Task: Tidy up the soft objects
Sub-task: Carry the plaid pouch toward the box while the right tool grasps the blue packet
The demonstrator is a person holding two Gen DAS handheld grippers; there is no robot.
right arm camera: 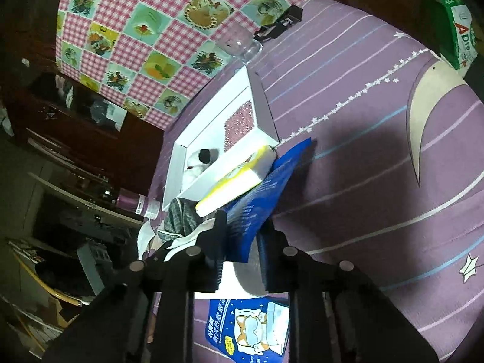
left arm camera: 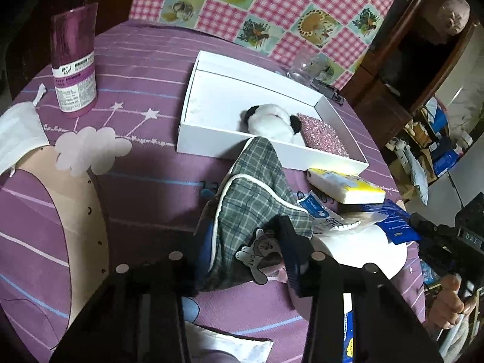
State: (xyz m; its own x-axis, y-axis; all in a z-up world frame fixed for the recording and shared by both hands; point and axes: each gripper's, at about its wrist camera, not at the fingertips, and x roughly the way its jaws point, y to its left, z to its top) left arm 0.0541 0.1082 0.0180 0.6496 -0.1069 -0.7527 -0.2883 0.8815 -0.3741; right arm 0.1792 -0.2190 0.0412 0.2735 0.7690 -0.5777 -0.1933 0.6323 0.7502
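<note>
Nearest in the left wrist view, the left gripper (left arm camera: 245,260) has its fingers pinching the near end of a plaid slipper (left arm camera: 254,187), a cat patch showing between them. The slipper's long axis runs straight away from the fingers, its toe touching the near wall of the white box (left arm camera: 211,148), so the coming move looks like a short forward carry over that wall. The left hand is clearly the nearer one to the box.

The right gripper (right arm camera: 242,242) has its fingers closed on a blue packet (right arm camera: 266,187); that packet's far corner lies under a yellow tissue pack (right arm camera: 233,184), which leans against the box corner.

Farther off, inside the box, a black-and-white plush (left arm camera: 272,121) lies beside a pink glitter pouch (left arm camera: 320,136). The left half looks free.

Only the left view shows the slipper's full length and the purple can (left arm camera: 75,60) on the tabletop; only the right view shows the packet's grip.
</note>
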